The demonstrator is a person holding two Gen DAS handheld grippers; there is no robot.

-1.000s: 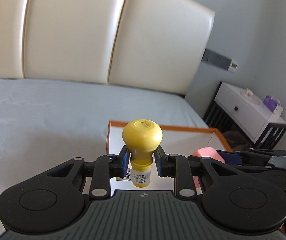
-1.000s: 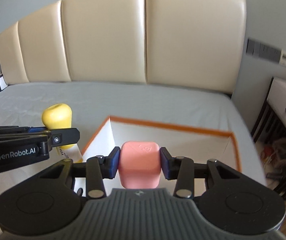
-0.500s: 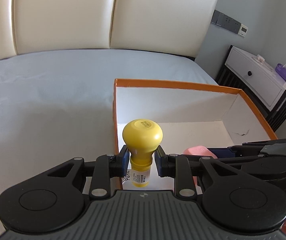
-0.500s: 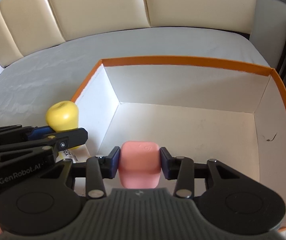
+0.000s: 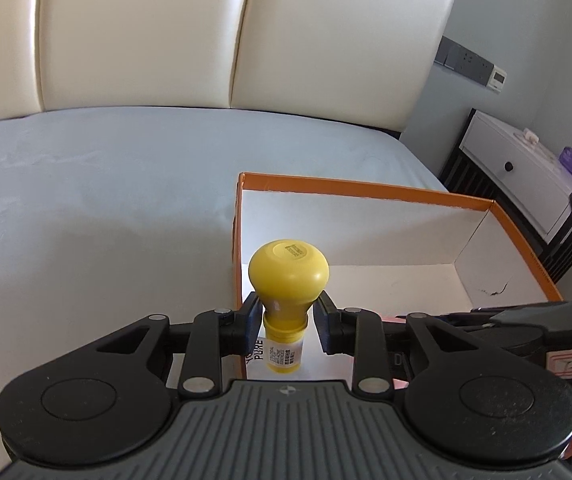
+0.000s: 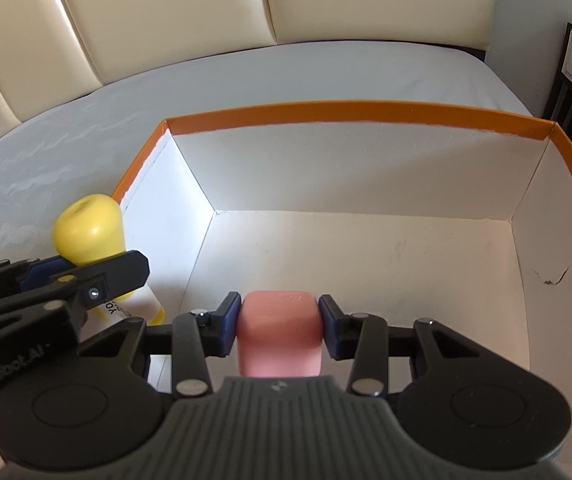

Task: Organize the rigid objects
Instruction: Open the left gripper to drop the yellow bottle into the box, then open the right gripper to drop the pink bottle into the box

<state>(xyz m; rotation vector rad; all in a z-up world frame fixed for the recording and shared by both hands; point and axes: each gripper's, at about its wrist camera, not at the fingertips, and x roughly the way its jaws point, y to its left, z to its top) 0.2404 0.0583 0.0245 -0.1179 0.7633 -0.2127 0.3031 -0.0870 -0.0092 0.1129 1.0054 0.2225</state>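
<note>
Small yellow plastic bottle with a bulbous mushroom-shaped cap upright between the pads of the left claw, gripped at the narrow neck just below the cap; printed white label hanging beneath the pads. Left claw closed to a narrow gap, both pads pressed against the neck. Directly under and ahead of this claw, the left wall of an open white cardboard box with an orange rim, resting on a pale grey bed sheet; bottle poised right over that wall, whether inside or outside it hard to tell from the left wrist view. From the right wrist view, same bottle seen tilted, just to the left of the box wall, cap above the black finger of the left claw.

Rounded pink block of smooth plastic or rubber clamped between the blue-lined pads of the right claw, pads touching its two sides, claw closed about halfway to suit the block's width. Block held over the near part of the box interior, white floor of the box spreading ahead of and to the right of the claw. Beyond the box, cream padded headboard; off to the right of the left claw, a white nightstand.
</note>
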